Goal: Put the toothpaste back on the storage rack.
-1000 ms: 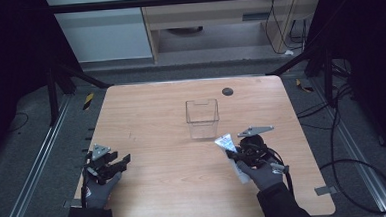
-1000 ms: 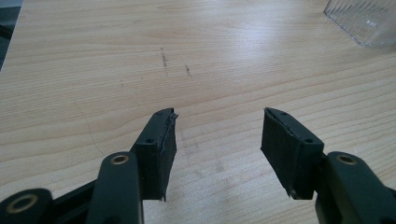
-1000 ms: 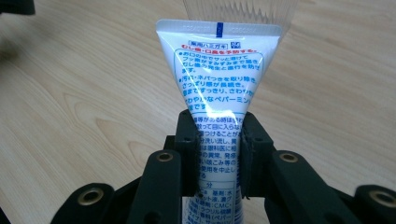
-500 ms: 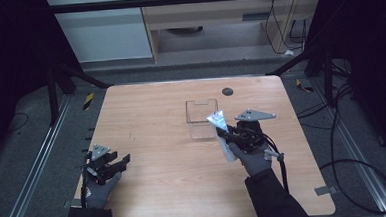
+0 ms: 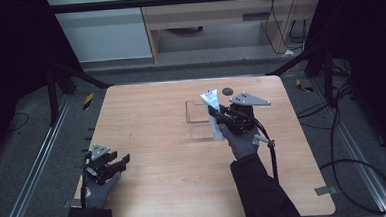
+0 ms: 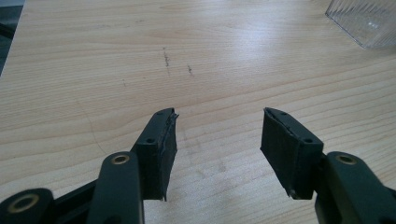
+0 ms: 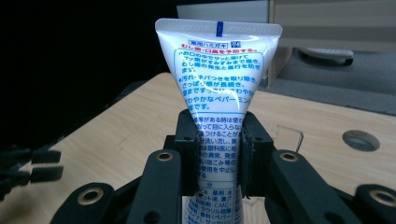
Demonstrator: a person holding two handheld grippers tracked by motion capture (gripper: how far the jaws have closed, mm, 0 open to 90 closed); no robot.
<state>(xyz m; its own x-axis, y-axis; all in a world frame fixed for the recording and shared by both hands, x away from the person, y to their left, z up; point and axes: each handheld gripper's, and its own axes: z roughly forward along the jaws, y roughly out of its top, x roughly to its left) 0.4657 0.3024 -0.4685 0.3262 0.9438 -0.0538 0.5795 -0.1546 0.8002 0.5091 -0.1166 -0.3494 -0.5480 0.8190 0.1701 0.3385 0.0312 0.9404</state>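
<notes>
Presently, right gripper (image 7: 218, 154): jaws pinched on the lower body of a white toothpaste tube (image 7: 217, 79), crimped end up, blue print facing the camera. Tube (image 5: 212, 110) held upright, raised off the wooden table (image 5: 146, 121), beside and partly over a clear plastic box (image 5: 197, 119) near table centre. Round dark grommet hole (image 5: 227, 91) just beyond the box. Left gripper (image 6: 217, 149): jaws spread, nothing between them, idle low over the near-left table edge, well apart from the box. Step judged: carrying the tube to the box. Next move likely calls for lowering it inside the walls, then releasing.
</notes>
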